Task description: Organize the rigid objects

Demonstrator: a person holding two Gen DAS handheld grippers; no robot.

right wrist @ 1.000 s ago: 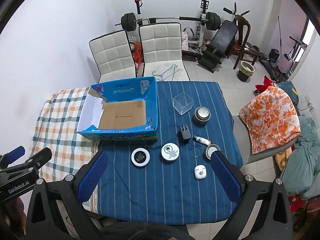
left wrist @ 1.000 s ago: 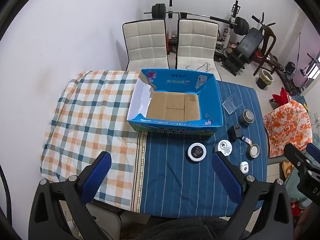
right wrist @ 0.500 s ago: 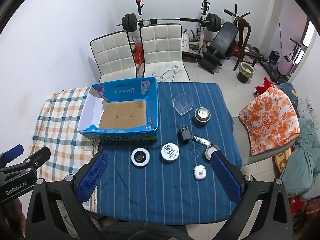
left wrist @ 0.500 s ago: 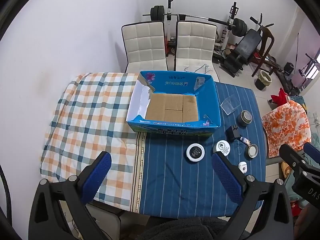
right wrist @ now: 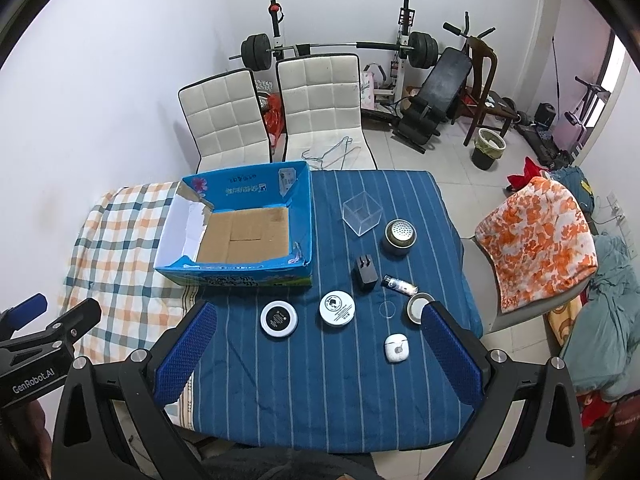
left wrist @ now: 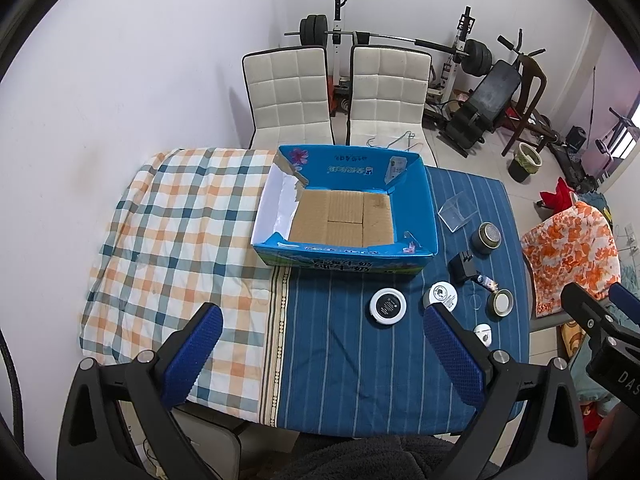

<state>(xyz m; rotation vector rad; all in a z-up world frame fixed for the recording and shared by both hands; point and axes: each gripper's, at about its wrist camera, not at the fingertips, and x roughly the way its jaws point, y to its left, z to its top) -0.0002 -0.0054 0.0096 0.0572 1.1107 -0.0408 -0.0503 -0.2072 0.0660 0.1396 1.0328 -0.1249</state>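
Nothing is sitting yet inside the open blue cardboard box [right wrist: 236, 224]; 8 small rigid items [right wrist: 337, 309] are lying right of it. Both tools, left tool [left wrist: 320, 356] and right tool [right wrist: 316, 356], are hovering apart, empty.

Box [right wrist: 240, 276] blue outside w/ print, brown cardboard floor, white left wall. Cloth [right wrist: 328, 380] near/right: dark blue w/ thin white stripes; quilt [left wrist: 176, 224] left: orange/teal/white check. Far chairs [right wrist: 224, 120] white, black trim. Pads [right wrist: 186, 354] blue. Right cushion [right wrist: 536, 236] orange/white floral.
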